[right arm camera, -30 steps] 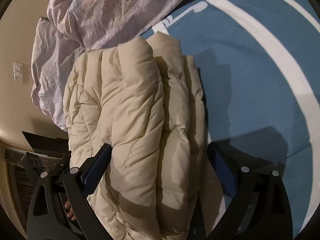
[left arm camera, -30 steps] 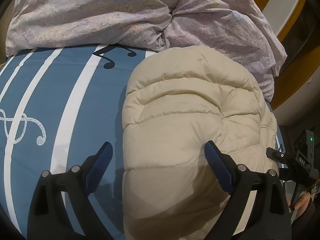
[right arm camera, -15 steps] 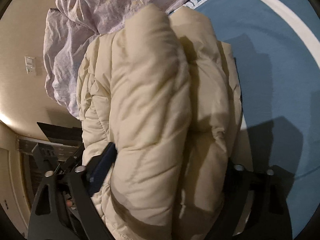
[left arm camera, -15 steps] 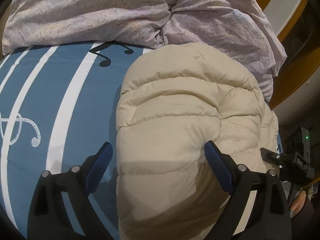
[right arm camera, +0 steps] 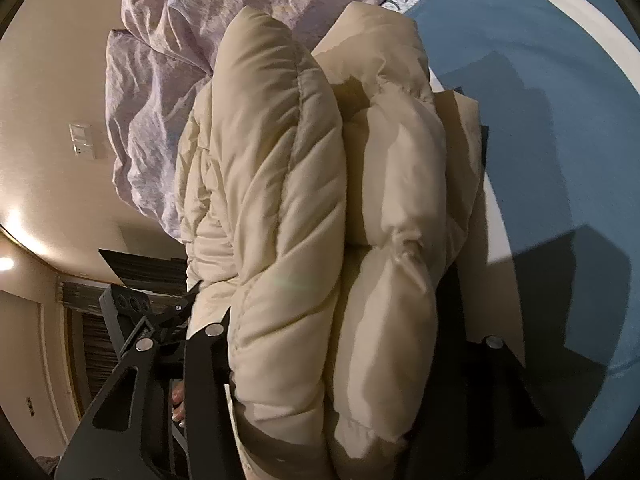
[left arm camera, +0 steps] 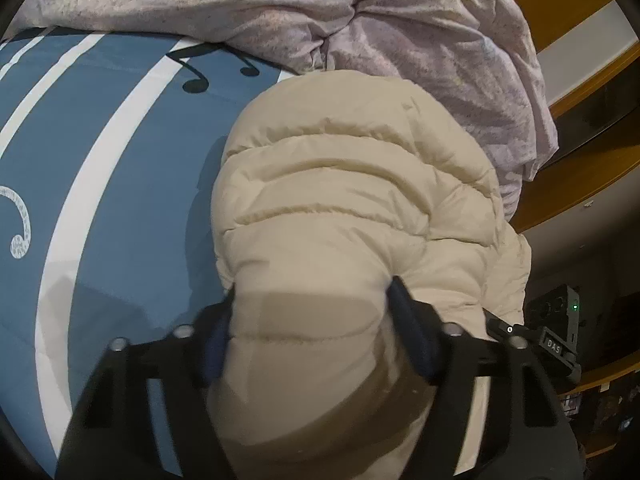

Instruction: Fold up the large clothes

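A cream puffer jacket (left arm camera: 352, 184) lies folded into a thick bundle on a bed with a blue cover with white stripes (left arm camera: 120, 200). My left gripper (left arm camera: 312, 296) is closing on the near end of the bundle, and its pads dent the padding on both sides. In the right wrist view the same jacket (right arm camera: 280, 160) shows as stacked puffy layers. My right gripper (right arm camera: 340, 320) is closing around those layers, which bulge out between its fingers and hide the tips.
A crumpled lilac duvet (left arm camera: 280, 8) is heaped along the far side of the bed, touching the jacket. Wooden furniture (left arm camera: 580, 160) stands beyond the bed's right edge. A wall switch (right arm camera: 82, 140) and a person's fingertips (right arm camera: 178, 400) show at the left.
Both grippers stood wide around the jacket and have since closed in on it. The padding now bunches between their fingers, and the jacket fills more of each view.
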A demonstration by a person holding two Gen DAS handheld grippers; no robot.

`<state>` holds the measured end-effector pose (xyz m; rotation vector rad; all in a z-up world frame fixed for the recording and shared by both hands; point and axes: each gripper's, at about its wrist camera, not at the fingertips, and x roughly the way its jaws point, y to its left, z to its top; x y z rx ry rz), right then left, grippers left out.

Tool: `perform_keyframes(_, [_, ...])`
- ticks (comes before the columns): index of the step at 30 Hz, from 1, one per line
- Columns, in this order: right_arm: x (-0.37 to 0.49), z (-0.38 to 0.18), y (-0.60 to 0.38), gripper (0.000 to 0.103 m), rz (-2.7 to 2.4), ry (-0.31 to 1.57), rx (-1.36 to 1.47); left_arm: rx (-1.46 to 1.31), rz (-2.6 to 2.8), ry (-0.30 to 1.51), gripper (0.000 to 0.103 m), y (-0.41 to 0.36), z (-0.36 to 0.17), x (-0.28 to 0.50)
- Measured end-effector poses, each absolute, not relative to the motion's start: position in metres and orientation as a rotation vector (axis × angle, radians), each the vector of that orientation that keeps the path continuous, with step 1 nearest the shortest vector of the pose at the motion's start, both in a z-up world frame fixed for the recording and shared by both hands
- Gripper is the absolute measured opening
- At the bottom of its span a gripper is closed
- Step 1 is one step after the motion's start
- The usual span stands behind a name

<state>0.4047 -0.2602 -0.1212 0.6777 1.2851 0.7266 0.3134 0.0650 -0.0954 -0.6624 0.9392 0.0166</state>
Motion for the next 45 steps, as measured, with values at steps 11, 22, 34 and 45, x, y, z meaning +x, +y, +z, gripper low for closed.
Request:
perform_keyframes(11, [0.426, -0.100, -0.229, 0.037, 0.802, 1.226, 0.637, -0.637, 0.060, 0.826, 0.033, 0.091, -0.062, 0.309])
perform_keyframes(22, [0.456, -0.091, -0.177, 0.036, 0.814, 1.220, 0.528, -0.557, 0.181, 0.773, 0.033, 0.128, -0.041, 0.324])
perform_keyframes(34, [0.453, -0.082, -0.182, 0.068, 0.587, 1.185, 0.340, -0.275, 0.364, 0.810, 0.056, 0.122, -0.045, 0.341])
perform_keyframes(45, [0.439, -0.035, -0.141, 0.066, 0.622, 0.994, 0.191, -0.246, 0.365, 0.801, 0.070, 0.113, -0.037, 0.340])
